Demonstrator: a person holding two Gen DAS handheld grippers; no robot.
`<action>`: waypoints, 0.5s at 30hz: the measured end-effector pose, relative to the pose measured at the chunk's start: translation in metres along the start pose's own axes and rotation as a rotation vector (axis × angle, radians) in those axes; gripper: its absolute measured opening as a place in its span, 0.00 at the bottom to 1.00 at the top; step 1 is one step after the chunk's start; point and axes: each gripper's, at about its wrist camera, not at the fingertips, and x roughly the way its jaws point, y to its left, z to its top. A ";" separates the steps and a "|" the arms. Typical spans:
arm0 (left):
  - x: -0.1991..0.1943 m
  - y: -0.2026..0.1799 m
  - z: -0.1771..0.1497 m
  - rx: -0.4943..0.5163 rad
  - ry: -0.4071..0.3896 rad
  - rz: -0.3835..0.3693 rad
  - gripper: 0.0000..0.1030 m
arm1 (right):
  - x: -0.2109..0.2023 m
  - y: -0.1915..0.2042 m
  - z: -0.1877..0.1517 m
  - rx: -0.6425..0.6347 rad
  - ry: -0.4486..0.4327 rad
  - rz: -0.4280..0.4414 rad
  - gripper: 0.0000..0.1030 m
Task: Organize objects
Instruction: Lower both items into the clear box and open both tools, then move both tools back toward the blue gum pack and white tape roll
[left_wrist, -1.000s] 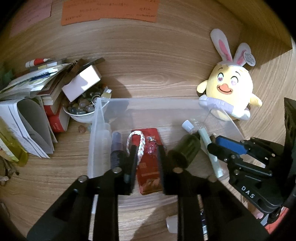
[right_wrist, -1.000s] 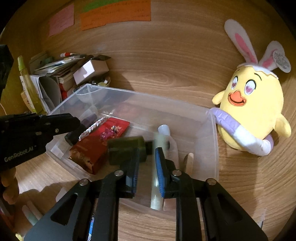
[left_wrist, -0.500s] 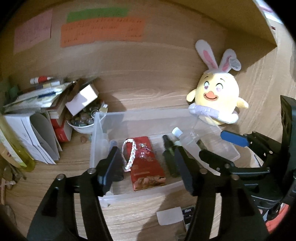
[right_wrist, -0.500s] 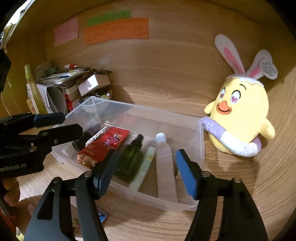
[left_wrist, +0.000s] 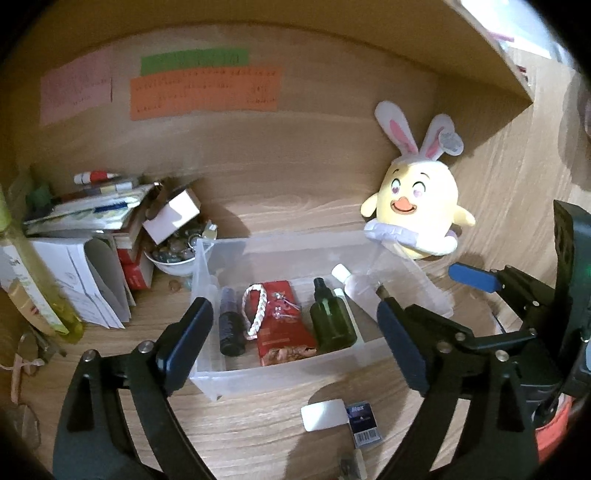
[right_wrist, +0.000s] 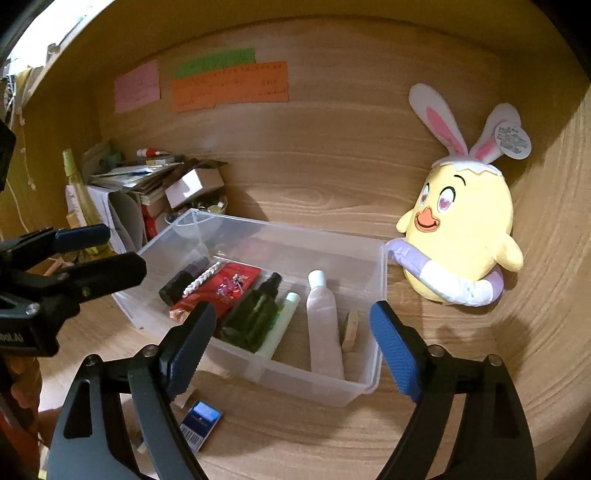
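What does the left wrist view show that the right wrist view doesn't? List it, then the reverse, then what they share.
Only the left wrist view: a white pad on the desk in front of the bin.

Only the right wrist view: a pale green tube and a small tan item inside the bin.

Both: the clear bin, green bottle, red pouch, dark bottle, pink tube, plush chick, a blue card, and both open, empty claws: left claw, right claw.

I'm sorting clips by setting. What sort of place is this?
Probably a home desk nook under a shelf: sticky notes on the wooden back panel, a pile of books and papers, and a plush chick beside a clear bin of toiletries.
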 end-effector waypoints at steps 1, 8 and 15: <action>-0.004 0.000 0.000 0.003 -0.008 0.000 0.93 | -0.004 0.000 -0.001 -0.002 -0.005 0.001 0.81; -0.013 -0.002 -0.004 0.006 -0.010 -0.015 0.94 | -0.018 0.007 -0.009 -0.012 -0.014 0.023 0.83; -0.010 0.000 -0.013 -0.003 0.018 -0.012 0.94 | -0.007 0.020 -0.030 -0.041 0.052 0.040 0.84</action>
